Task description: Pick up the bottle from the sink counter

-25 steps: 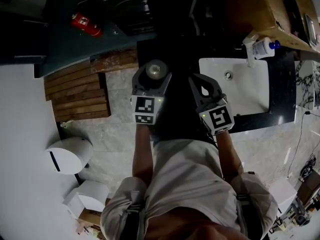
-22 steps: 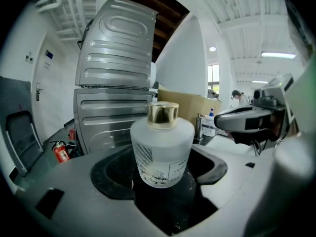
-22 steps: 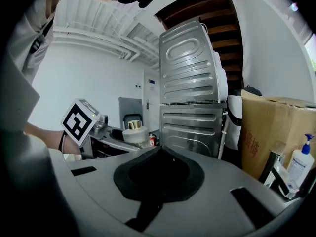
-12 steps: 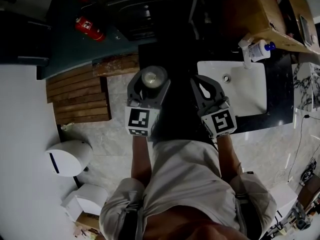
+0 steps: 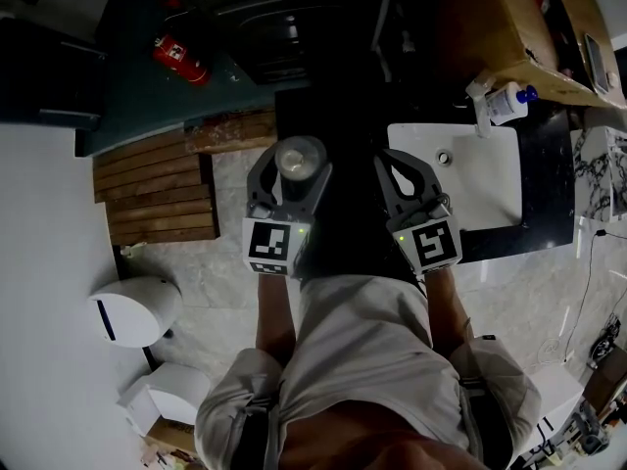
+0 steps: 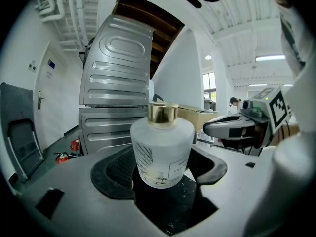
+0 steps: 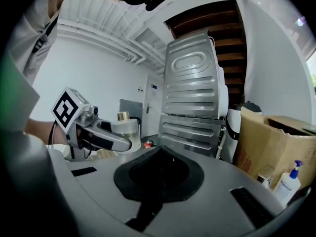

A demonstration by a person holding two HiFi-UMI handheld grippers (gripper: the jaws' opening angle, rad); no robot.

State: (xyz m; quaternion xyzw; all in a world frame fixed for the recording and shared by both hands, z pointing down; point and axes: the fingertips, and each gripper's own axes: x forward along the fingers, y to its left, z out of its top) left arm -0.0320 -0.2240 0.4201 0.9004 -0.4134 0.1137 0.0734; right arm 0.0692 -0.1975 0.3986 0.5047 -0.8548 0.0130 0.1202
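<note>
A frosted white bottle (image 6: 162, 149) with a gold cap stands upright between the jaws of my left gripper (image 6: 160, 168), which is shut on its body. From the head view the bottle (image 5: 299, 157) shows cap-up in the left gripper (image 5: 298, 164), held in front of the person's waist over the floor. My right gripper (image 5: 390, 163) is beside it, shut, with nothing in it. The right gripper view shows its own closed black pads (image 7: 160, 174), and the left gripper (image 7: 101, 137) with the bottle (image 7: 126, 127) off to the left.
A white sink (image 5: 470, 179) in a black counter lies at the right, with a pump bottle (image 5: 507, 102) at its far edge and a cardboard box (image 5: 505, 18) behind. A metal appliance (image 6: 118, 68) is ahead. A fire extinguisher (image 5: 179, 55), wooden slats (image 5: 157, 189) and a white bin (image 5: 132, 306) are at the left.
Both grippers have drifted slightly toward the person, the left one still carrying the bottle. The grip and the right gripper's closed jaws are unchanged.
</note>
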